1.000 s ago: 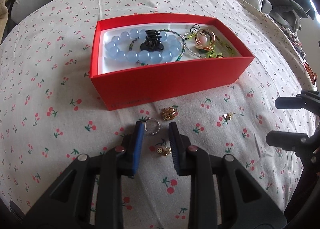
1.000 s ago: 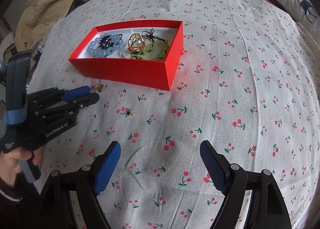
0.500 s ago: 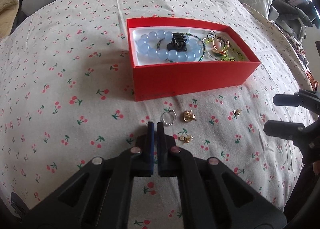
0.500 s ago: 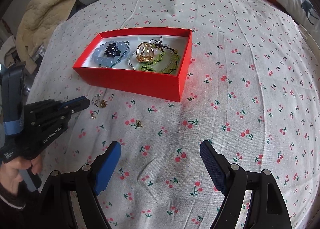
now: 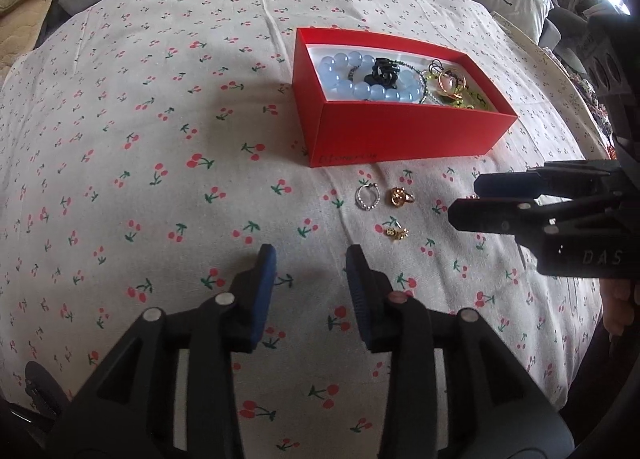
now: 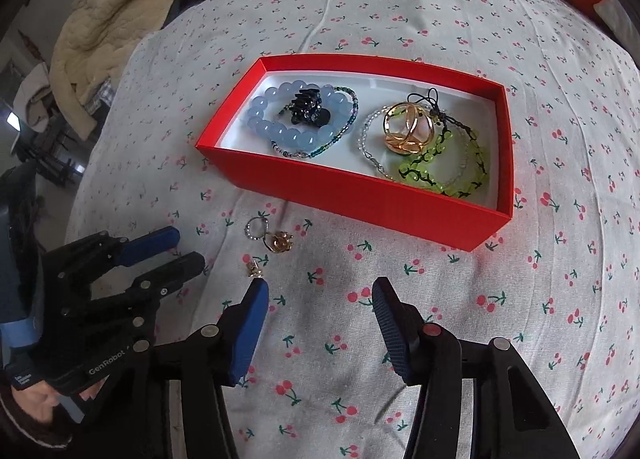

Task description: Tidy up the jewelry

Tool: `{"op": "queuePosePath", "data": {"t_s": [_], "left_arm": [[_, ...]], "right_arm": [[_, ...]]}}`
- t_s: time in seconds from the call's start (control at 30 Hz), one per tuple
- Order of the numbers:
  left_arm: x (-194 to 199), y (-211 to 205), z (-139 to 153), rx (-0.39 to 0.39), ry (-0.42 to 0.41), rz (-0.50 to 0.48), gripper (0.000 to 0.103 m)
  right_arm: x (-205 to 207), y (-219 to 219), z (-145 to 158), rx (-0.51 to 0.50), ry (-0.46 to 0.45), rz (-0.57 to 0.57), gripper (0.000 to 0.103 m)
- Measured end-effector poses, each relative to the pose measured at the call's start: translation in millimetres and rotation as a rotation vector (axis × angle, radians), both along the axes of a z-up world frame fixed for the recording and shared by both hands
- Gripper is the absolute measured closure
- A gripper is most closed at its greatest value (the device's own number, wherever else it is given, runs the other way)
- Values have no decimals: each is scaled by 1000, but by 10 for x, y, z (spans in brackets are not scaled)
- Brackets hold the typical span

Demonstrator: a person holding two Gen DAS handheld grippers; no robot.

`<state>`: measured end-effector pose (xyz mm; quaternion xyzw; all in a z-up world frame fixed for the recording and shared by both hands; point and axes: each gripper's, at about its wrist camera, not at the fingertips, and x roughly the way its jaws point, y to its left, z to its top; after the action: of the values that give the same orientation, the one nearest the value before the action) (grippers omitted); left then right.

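Both grippers are hovering open and empty: the left gripper (image 5: 310, 259) and the right gripper (image 6: 318, 293). A silver ring (image 5: 367, 197) is lying near the red box (image 5: 400, 139).

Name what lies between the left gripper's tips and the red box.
In the left wrist view, only bare cherry-print cloth; the silver hoop lies just right of that line.

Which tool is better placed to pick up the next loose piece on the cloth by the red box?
Probably the right tool: open, its fingertip nearly at the small gold earring. The left tool is open too, but the silver hoop lies farther ahead, off to its right.
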<state>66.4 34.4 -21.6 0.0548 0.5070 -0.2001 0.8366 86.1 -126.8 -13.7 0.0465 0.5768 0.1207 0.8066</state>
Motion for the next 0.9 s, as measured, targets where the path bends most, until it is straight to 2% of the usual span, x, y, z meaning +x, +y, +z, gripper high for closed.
{"op": "queuePosePath", "data": {"t_s": [0.07, 0.33, 0.5, 0.57, 0.67, 0.9], "left_arm": [[-6, 34, 8, 0, 9, 8, 65], [2, 131, 19, -15, 24, 22, 65], [-3, 114, 8, -18, 30, 11, 65], [-2, 105, 12, -24, 30, 8, 65], [6, 83, 18, -39, 31, 0, 65], [75, -47, 8, -91, 45, -43, 65]], "right_arm": [[50, 58, -23, 13, 10, 4, 65], [238, 250, -88, 41, 12, 4, 70], [306, 272, -137, 35, 19, -3, 81], [317, 247, -146, 45, 21, -7, 89], [333, 231, -139, 62, 21, -7, 96], [287, 95, -73, 89, 27, -28, 100]]}}
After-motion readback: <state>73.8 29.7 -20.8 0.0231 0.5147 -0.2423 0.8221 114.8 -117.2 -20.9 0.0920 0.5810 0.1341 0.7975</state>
